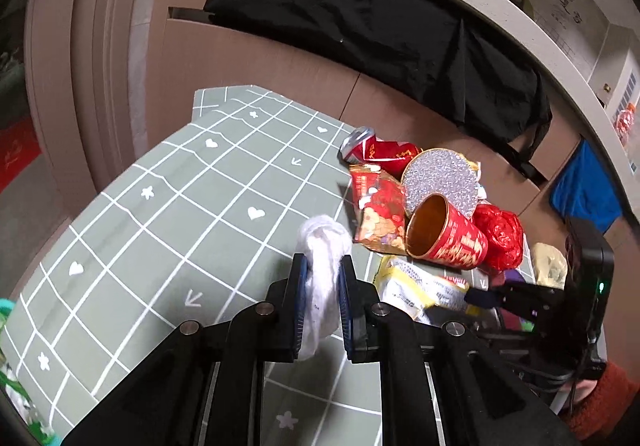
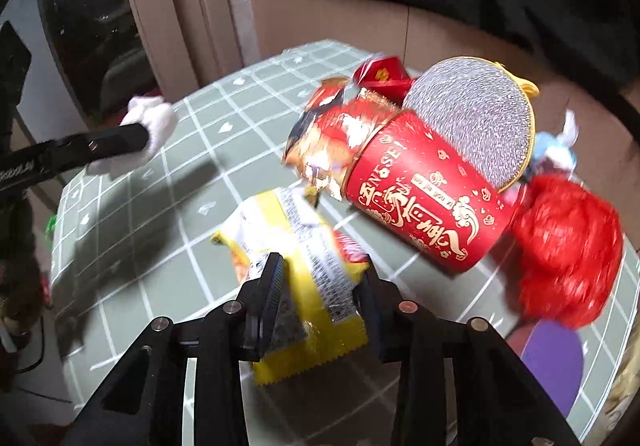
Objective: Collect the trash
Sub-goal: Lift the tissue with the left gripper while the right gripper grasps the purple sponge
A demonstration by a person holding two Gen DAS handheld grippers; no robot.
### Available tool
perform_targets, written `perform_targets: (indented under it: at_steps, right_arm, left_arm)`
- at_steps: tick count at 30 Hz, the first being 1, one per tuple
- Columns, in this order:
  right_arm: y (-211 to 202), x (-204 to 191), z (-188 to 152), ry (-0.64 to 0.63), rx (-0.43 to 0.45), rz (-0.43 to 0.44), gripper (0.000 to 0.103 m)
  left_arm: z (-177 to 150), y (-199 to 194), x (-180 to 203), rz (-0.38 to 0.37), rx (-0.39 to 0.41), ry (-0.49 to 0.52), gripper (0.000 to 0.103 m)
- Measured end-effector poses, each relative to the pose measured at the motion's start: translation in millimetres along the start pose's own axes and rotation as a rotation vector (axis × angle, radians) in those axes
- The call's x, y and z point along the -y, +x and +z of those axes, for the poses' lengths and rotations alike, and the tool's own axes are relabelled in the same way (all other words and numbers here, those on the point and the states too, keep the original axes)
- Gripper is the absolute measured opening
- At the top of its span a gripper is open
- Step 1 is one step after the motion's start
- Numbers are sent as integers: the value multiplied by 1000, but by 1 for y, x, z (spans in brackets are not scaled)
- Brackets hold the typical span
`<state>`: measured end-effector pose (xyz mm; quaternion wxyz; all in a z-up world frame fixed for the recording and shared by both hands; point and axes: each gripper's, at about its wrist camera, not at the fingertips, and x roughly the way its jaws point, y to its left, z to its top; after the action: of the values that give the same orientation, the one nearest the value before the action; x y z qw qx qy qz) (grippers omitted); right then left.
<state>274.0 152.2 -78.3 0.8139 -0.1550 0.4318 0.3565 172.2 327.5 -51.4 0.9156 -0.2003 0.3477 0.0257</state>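
My left gripper (image 1: 322, 260) is shut on a crumpled white tissue (image 1: 322, 242) and holds it above the green checked tablecloth (image 1: 160, 226). In the right wrist view the same tissue (image 2: 154, 122) sits at the left gripper's tip, far left. My right gripper (image 2: 320, 266) straddles a yellow snack wrapper (image 2: 304, 246) lying on the cloth; the wrapper fills the gap between the jaws, and I see no firm squeeze. Behind it lie a red paper cup (image 2: 428, 198) on its side, a red-gold snack bag (image 1: 378, 210), a crushed red can (image 1: 376, 152) and a red plastic bag (image 2: 568, 246).
A round silver glitter disc (image 1: 440, 178) leans behind the cup. A black cloth (image 1: 360, 18) hangs on the brown cabinet wall past the table's far edge. A purple mat (image 2: 552, 362) lies at the right. A person's orange sleeve (image 1: 600, 398) shows bottom right.
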Motion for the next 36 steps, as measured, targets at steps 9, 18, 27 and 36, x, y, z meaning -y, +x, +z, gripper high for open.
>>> perform_targets:
  at_steps: [9, 18, 27, 36]
  right_arm:
    - [-22, 0, -25, 12, 2, 53, 5]
    - [-113, 36, -22, 86, 252, 48, 2]
    - [-183, 110, -45, 153, 402, -44, 2]
    - [-171, 156, -77, 206, 365, -21, 2]
  left_arm:
    - [-5, -9, 27, -4, 7, 37, 16]
    - [5, -29, 102, -23, 91, 134, 16]
    - [19, -16, 198, -57, 142, 207, 16]
    - [5, 22, 241, -104, 69, 203, 16]
